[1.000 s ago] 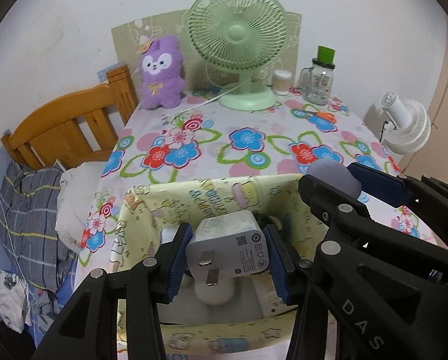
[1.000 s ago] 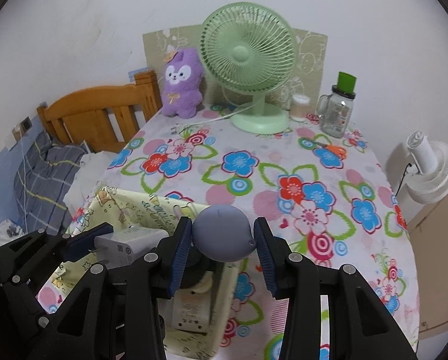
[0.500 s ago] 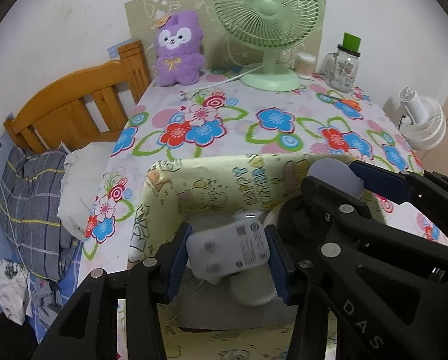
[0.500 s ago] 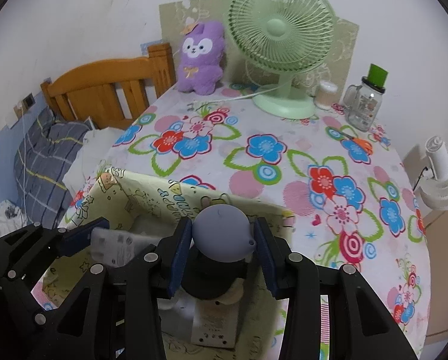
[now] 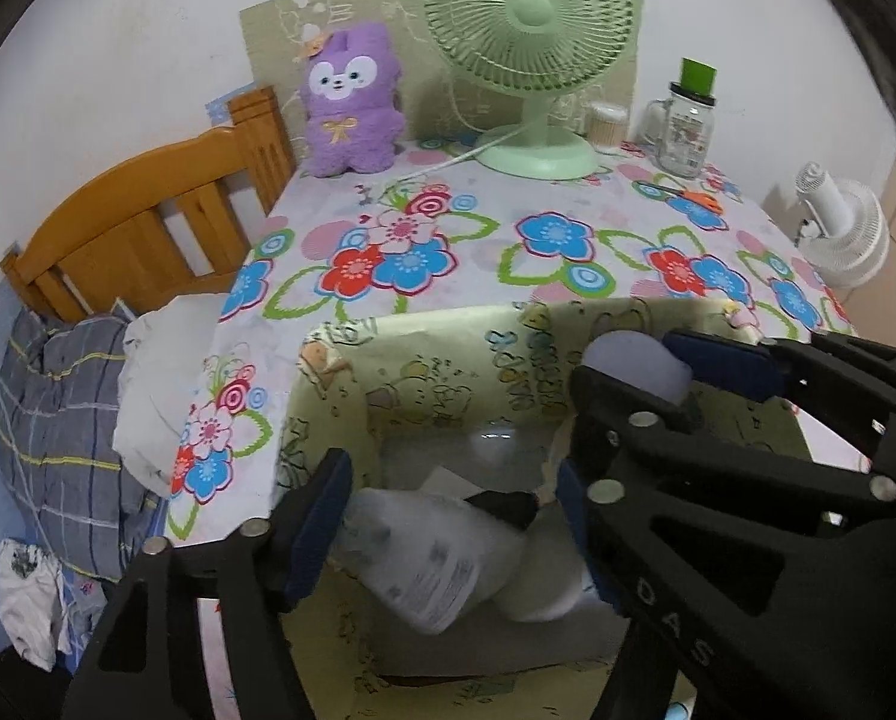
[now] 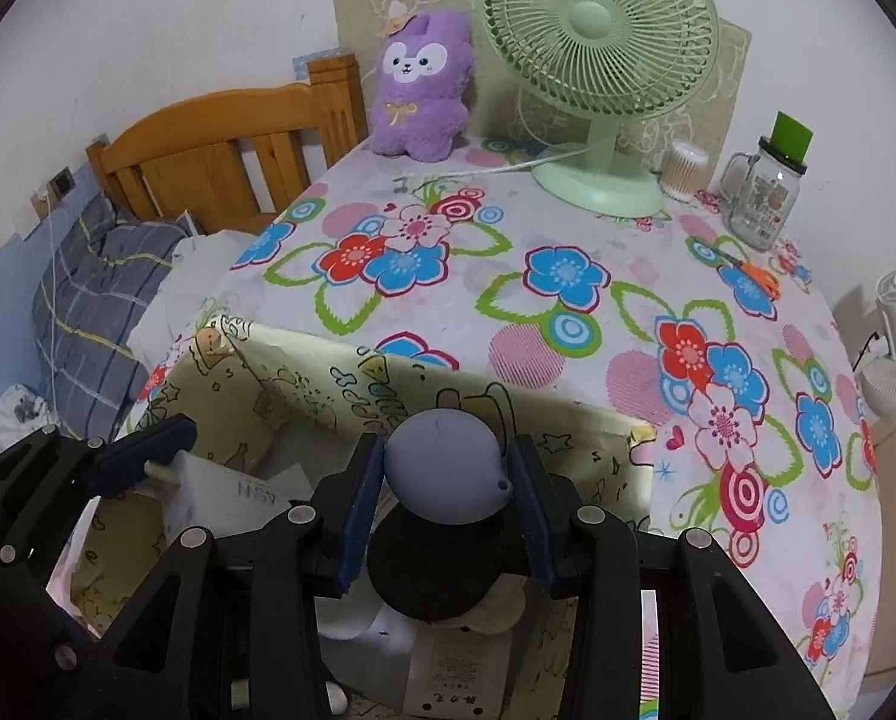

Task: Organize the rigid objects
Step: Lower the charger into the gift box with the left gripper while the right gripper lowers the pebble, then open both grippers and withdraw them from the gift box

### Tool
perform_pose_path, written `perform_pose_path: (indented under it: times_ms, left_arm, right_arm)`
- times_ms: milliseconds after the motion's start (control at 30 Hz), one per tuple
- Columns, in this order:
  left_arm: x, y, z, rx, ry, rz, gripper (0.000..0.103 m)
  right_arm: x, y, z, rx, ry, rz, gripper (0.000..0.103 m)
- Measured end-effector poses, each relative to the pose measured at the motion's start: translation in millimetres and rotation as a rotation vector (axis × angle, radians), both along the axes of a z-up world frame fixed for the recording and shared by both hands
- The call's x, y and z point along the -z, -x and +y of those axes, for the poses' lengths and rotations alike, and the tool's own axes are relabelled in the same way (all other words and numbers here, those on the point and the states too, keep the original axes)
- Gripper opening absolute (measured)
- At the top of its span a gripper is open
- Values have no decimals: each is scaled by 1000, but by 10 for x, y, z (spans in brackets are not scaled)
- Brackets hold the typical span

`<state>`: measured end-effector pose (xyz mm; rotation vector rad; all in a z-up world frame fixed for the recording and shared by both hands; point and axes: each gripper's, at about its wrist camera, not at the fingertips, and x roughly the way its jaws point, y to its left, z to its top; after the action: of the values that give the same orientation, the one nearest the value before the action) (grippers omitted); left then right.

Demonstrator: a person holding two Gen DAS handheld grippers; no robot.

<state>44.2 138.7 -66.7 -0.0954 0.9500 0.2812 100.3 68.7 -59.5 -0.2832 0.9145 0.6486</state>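
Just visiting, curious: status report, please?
Left gripper open, white charger dropping into yellow box. Right gripper shut on grey-topped object over box. Nothing blocking.

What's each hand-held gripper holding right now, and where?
Right hand-held gripper clamps the grey dome's sides; left one is open, white charger released.

Fan point(image 6: 598, 60) behind box point(image 6: 304, 378), plush toy point(image 6: 421, 84) to its left.
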Motion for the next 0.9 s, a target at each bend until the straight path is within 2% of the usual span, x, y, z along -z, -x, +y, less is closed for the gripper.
perform_pose_path:
  times_ms: [133, 200, 267, 500, 567, 633, 900]
  left_arm:
    - [17, 45, -66, 17, 16, -3, 87]
    - [24, 69, -104, 24, 13, -2, 88]
    - [13, 95, -153, 33, 4, -8, 88]
    - [-83, 179, -307, 65, 12, -50, 95]
    - [-101, 192, -341, 65, 15, -57, 96]
    - [-123, 207, -382, 71, 19, -62, 98]
    - [-177, 225, -563, 100, 16, -77, 101]
  right_arm:
    - [15, 29, -44, -9, 14, -2, 48]
    - [16, 63, -80, -13, 21, -3, 57]
    - [-6, 102, -134, -1, 20, -23, 73]
    - [-122, 209, -347, 3, -21, -49, 75]
    - [-149, 233, -384, 26, -11, -64, 82]
    - [-167, 246, -439, 43, -8, -77, 85]
    - [-223, 289, -693, 98, -16, -81, 86]
